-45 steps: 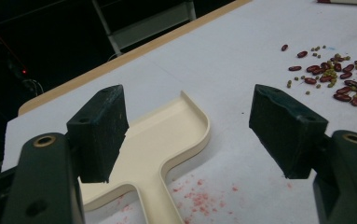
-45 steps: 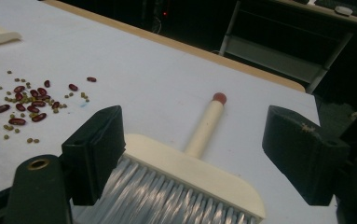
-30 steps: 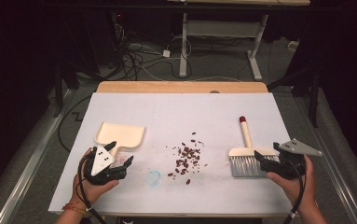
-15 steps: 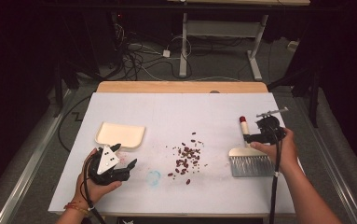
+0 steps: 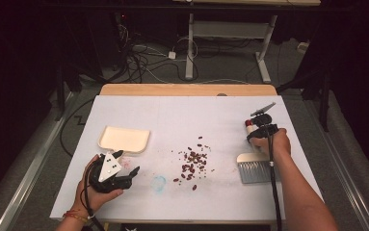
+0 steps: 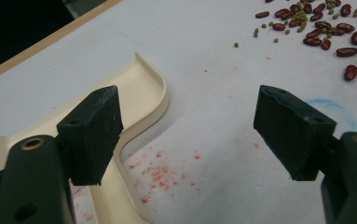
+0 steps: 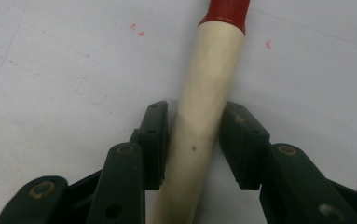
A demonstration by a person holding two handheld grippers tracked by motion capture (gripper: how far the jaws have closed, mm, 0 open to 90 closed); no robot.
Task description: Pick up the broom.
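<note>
Overhead, high view: one brush (image 5: 256,161) at right of centre, one cream dustpan (image 5: 124,139) at left, one loose scatter of beans (image 5: 193,161) between them on the white table (image 5: 172,115). Right gripper (image 5: 255,130) sits on the brush handle; left gripper (image 5: 124,177) rests below the dustpan, apart from it.

Left gripper view: jaws wide apart, nothing between; dustpan corner behind the left jaw, beans at upper right.

Right gripper view: jaws have just been closing, pads now flanking the cream handle (image 7: 204,107), red tip at top.
</note>
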